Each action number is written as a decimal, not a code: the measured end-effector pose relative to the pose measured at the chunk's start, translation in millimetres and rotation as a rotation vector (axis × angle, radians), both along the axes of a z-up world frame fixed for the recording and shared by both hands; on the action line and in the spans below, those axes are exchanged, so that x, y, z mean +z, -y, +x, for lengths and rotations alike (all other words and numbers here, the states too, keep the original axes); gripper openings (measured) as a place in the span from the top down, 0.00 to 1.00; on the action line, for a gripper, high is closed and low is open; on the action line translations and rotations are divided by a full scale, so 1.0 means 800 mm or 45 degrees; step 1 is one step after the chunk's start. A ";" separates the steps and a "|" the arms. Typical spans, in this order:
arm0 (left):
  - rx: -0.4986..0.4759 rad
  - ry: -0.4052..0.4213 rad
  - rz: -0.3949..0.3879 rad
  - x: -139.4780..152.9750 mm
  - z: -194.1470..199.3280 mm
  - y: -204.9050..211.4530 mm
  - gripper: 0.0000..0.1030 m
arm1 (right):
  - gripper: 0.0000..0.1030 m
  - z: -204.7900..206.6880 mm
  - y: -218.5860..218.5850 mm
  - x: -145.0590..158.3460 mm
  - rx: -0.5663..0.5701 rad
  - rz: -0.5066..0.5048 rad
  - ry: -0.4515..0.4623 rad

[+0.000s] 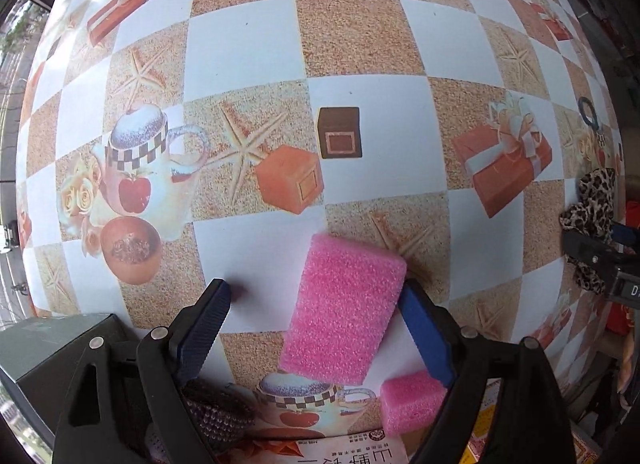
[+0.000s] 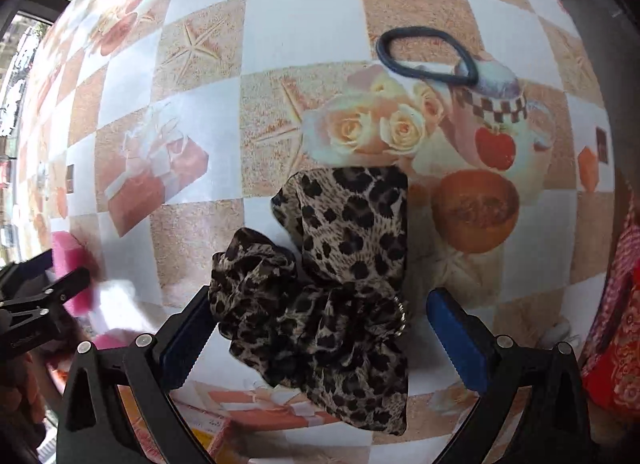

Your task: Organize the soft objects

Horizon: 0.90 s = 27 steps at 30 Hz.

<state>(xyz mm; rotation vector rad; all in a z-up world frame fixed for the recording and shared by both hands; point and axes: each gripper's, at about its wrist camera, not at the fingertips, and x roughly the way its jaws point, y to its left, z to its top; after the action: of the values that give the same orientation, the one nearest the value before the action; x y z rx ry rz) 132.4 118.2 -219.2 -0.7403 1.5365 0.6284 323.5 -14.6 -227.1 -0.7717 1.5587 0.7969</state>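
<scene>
A large pink foam block (image 1: 344, 312) lies on the checked tablecloth between the fingers of my left gripper (image 1: 316, 296), which is open; its right finger (image 1: 424, 332) touches the block's edge. A smaller pink foam piece (image 1: 410, 402) lies nearer, by that finger. My right gripper (image 2: 320, 304) is open around a leopard-print fabric scrunchie (image 2: 328, 300) lying on the table. The scrunchie also shows at the right edge of the left wrist view (image 1: 592, 207). A dark hair tie (image 2: 428, 55) lies farther off.
A dark green box (image 1: 52, 352) stands at the lower left. A brown knitted item (image 1: 216, 412) lies under the left finger. A printed packet (image 1: 352, 452) lies at the near edge. Red patterned cloth (image 2: 616, 344) hangs off the right. The left gripper shows in the right wrist view (image 2: 40, 296).
</scene>
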 end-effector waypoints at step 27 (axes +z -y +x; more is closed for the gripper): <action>-0.046 0.142 0.055 0.055 0.003 0.044 0.55 | 0.61 -0.011 0.022 0.045 0.051 0.129 0.017</action>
<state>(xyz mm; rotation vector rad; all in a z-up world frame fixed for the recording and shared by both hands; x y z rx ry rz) 135.0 83.0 -175.4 -0.7018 1.4269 0.5822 314.5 -31.9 -190.8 -0.7344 1.4829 0.8916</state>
